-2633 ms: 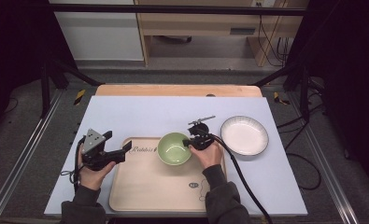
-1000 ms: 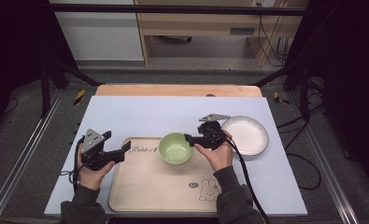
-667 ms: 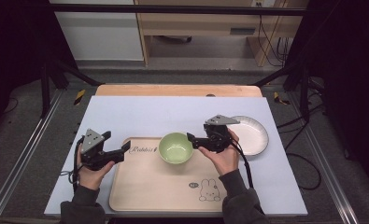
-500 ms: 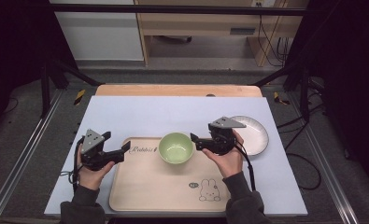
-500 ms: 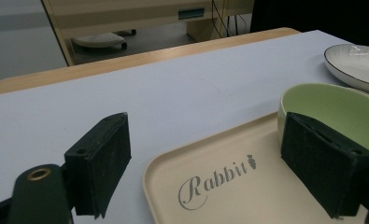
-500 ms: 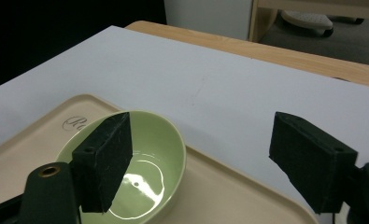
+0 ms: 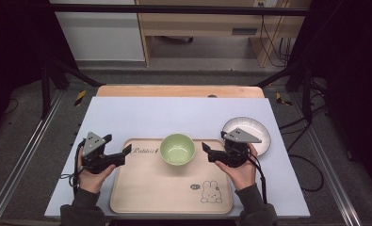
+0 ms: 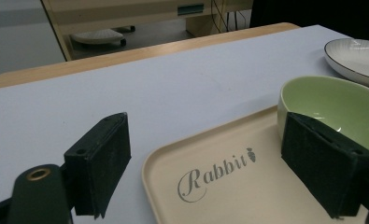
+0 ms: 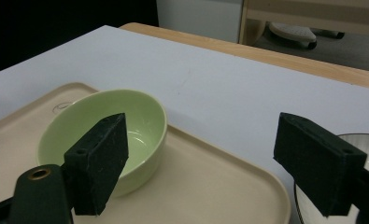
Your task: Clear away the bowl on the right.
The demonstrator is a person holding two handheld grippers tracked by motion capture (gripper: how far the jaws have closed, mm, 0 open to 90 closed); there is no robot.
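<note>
A pale green bowl [image 7: 177, 149] stands upright at the far middle of a beige tray [image 7: 169, 197] printed with "Rabbit" and a bunny. My right gripper [image 7: 207, 151] is open just right of the bowl, over the tray's right edge. Its jaws have just been opening, with nothing between them. In the right gripper view the bowl [image 9: 140, 116] lies ahead of the left jaw, apart from it. My left gripper [image 7: 123, 155] is open at the tray's far left corner, empty. In the left gripper view the bowl [image 8: 331, 100] sits behind the right jaw.
A white ribbed plate [image 7: 258, 128] lies on the light blue mat [image 7: 183, 113] right of the tray, behind my right hand. It appears too in the left gripper view [image 8: 359, 53]. The wooden table edge [image 7: 179, 91] runs along the far side.
My right gripper has let go of the bowl's right rim, opened, and drawn back to the right toward the plate. The bowl stays on the tray. The left gripper has not moved.
</note>
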